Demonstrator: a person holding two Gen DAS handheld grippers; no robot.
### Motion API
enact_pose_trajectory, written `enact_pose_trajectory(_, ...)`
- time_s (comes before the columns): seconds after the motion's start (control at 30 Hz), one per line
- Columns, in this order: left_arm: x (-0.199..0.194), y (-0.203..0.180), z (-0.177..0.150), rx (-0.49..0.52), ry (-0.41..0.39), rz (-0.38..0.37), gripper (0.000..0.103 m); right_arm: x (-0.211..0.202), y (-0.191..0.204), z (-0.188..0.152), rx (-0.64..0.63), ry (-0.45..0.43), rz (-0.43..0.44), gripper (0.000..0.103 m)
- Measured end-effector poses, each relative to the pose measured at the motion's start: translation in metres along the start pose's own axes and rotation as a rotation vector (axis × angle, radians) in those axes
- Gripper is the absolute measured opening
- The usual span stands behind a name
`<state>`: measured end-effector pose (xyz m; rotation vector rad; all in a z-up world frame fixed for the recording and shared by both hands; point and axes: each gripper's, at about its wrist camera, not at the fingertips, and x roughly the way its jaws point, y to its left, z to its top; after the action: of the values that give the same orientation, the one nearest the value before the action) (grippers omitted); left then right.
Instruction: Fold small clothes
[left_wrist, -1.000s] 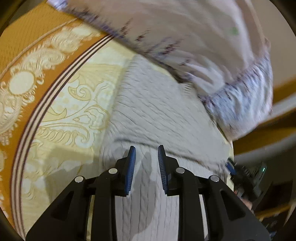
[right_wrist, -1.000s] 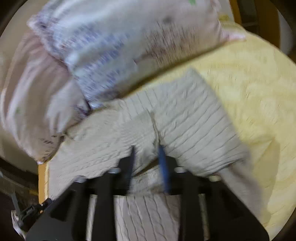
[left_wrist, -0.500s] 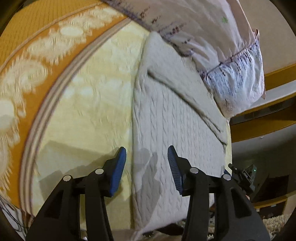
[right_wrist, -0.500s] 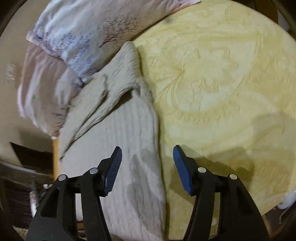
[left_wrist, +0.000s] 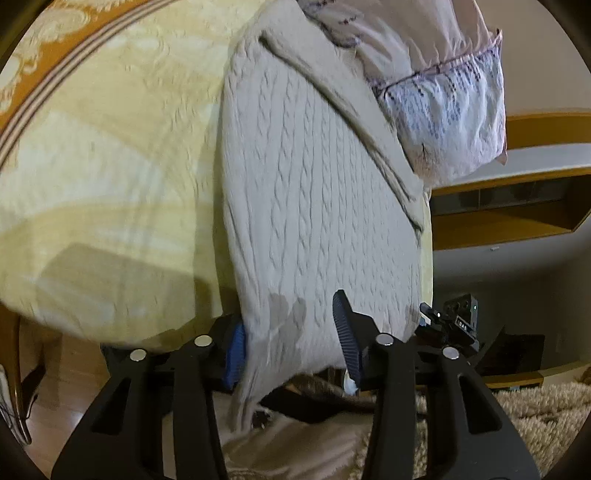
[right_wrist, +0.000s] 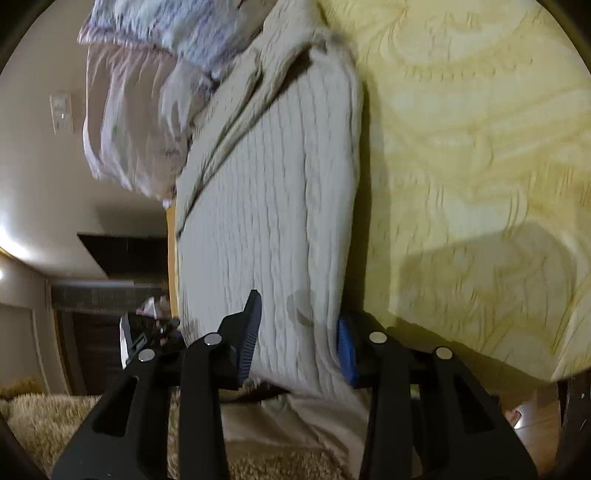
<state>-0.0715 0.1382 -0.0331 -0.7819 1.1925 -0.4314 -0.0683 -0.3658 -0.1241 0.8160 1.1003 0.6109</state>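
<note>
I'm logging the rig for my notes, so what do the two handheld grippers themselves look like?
Both the left gripper and the right gripper are matte black plastic with slotted arms, round silver fasteners, and ribbed blue pads on the fingers. No cables, sleeves or hands show.

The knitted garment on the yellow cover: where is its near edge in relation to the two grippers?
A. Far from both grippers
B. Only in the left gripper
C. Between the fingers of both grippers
C: the cable-knit garment hangs between the closing jaws of the left gripper and the right gripper.
</note>
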Motion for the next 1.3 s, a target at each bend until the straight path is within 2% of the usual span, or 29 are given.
enact_pose_trajectory(0.1, 0.004, -0.003, -0.010, 0.001, 0.041, 0.003, 0.040, 0.004, 0.002, -0.010, -0.017, 0.058, 0.005, 0.035)
enact_pose_trajectory(0.23, 0.005, -0.004, -0.015, 0.001, 0.058, 0.017, 0.032, 0.012, 0.004, -0.022, -0.040, 0.131, -0.001, 0.027)
enact_pose_trajectory(0.3, 0.007, -0.005, -0.014, 0.000, 0.066, 0.040, 0.023, 0.016, 0.006, -0.027, -0.050, 0.156, -0.009, 0.021)
enact_pose_trajectory(0.33, 0.006, -0.005, -0.015, 0.004, 0.070, 0.050, 0.015, 0.018, 0.008, -0.028, -0.062, 0.160, -0.020, 0.012)
enact_pose_trajectory(0.37, 0.006, -0.005, -0.014, 0.011, 0.071, 0.063, 0.008, 0.018, 0.012, -0.028, -0.084, 0.158, -0.035, 0.008)
enact_pose_trajectory(0.43, 0.003, -0.007, -0.012, 0.017, 0.059, 0.065, 0.007, 0.014, 0.021, -0.025, -0.121, 0.123, -0.043, 0.007)
enact_pose_trajectory(0.67, -0.018, -0.019, 0.011, 0.061, -0.051, 0.030, 0.006, -0.023, 0.052, -0.003, -0.240, -0.097, -0.063, 0.007)
enact_pose_trajectory(0.9, -0.041, -0.024, 0.043, 0.047, -0.193, -0.060, 0.006, -0.050, 0.072, 0.019, -0.315, -0.271, -0.082, 0.006)
enact_pose_trajectory(1.07, -0.055, -0.034, 0.072, 0.037, -0.294, -0.130, 0.006, -0.065, 0.090, 0.040, -0.349, -0.391, -0.038, 0.006)
enact_pose_trajectory(1.3, -0.061, -0.061, 0.116, 0.092, -0.380, -0.179, 0.005, -0.067, 0.117, 0.067, -0.390, -0.488, 0.020, 0.006)
